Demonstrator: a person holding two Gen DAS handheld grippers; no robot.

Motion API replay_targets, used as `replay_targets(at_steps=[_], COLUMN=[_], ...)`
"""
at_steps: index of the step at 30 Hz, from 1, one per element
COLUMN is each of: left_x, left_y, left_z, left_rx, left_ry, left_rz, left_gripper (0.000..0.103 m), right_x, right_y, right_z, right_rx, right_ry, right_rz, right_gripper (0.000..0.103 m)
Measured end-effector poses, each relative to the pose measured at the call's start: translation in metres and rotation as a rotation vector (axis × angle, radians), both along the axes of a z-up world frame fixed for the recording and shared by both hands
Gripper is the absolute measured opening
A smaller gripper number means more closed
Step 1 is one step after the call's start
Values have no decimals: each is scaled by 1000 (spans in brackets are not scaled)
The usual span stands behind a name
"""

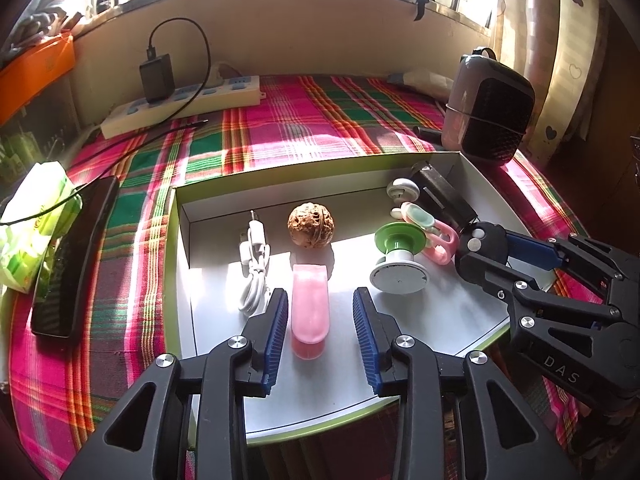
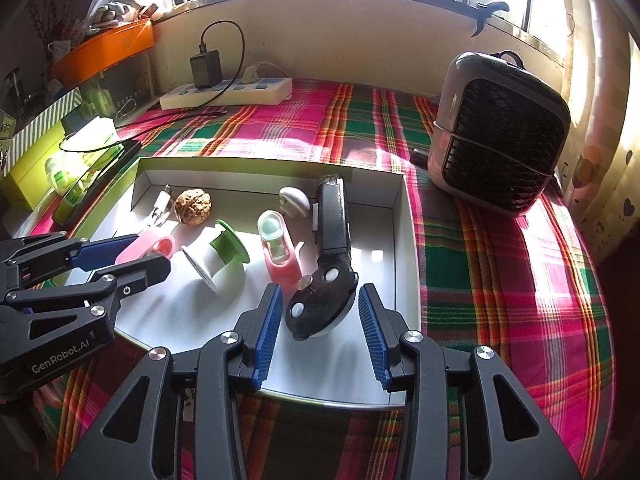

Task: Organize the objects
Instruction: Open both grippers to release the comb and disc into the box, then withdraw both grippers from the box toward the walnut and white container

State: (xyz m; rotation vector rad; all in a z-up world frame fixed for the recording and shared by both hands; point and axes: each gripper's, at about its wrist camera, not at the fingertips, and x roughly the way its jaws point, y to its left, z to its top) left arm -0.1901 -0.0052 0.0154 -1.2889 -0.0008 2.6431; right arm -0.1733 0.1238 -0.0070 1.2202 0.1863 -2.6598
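In the left wrist view a white cable (image 1: pixel 253 268) lies at about nine o'clock in the white box (image 1: pixel 460 312), the walnut (image 1: pixel 310 226) at twelve. The left tongs (image 1: pixel 320 334) stand open astride the pink clip (image 1: pixel 310 312), pads clear of it, seemingly just set down there. Next come the green-and-white spool (image 1: pixel 396 256) and a pink holder (image 1: pixel 434 240). At three o'clock the right tongs (image 2: pixel 318 332) stand parted around the black scraper-like tool (image 2: pixel 330 256), not pressing it. Its exact kind is hard to tell, and the plaid-covered table (image 2: pixel 500 280) is cut off below.
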Motion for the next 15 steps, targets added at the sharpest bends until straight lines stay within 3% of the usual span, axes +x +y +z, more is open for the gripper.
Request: replay_targets(at_steps=[4, 15], left_x=[4, 23], left_y=[-1, -5], left_z=[3, 17], left_rx=[0, 8], left_ry=[7, 43], left_rz=[9, 23], left_gripper=[34, 35], right_x=[2, 17], right_y=[1, 0], right_z=[3, 13], right_rx=[-20, -31], right_ry=[5, 31], right_rz=[-6, -10], right_gripper=[47, 49])
